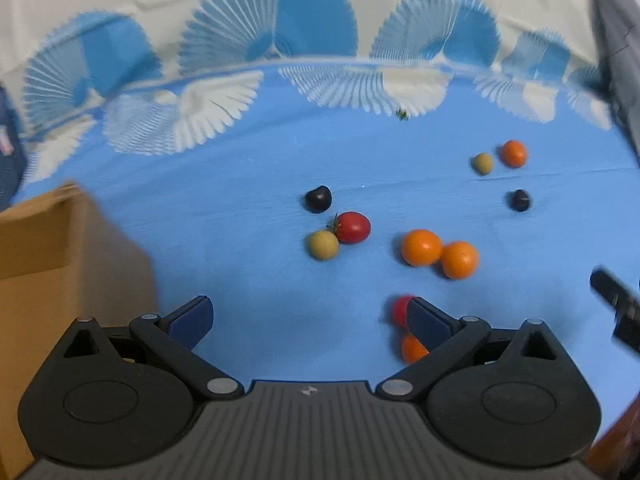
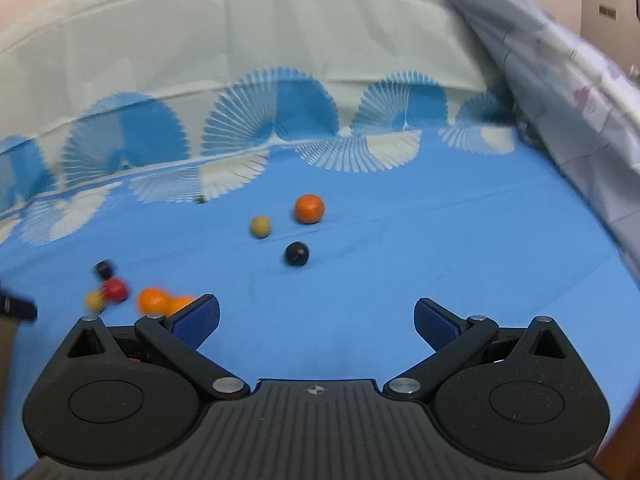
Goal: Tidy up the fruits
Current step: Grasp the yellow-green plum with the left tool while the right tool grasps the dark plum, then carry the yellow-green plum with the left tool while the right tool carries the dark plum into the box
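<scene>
Several small fruits lie loose on a blue cloth (image 1: 240, 208). In the left wrist view a red tomato (image 1: 353, 227), a yellow-green fruit (image 1: 323, 244) and a dark plum (image 1: 318, 199) lie ahead, with two oranges (image 1: 421, 247) touching to the right. My left gripper (image 1: 310, 316) is open and empty above the cloth; a red fruit (image 1: 400, 310) and an orange one (image 1: 412, 348) sit behind its right finger. My right gripper (image 2: 318, 318) is open and empty; an orange (image 2: 309, 209), a yellow fruit (image 2: 261, 226) and a dark plum (image 2: 296, 254) lie ahead of it.
A cardboard box (image 1: 60, 264) stands at the left of the left gripper. A pale patterned fabric (image 2: 560, 92) hangs along the right side. The cloth turns up into a fan-patterned back wall (image 1: 272, 32). The right gripper's tip (image 1: 616, 304) shows at the right edge.
</scene>
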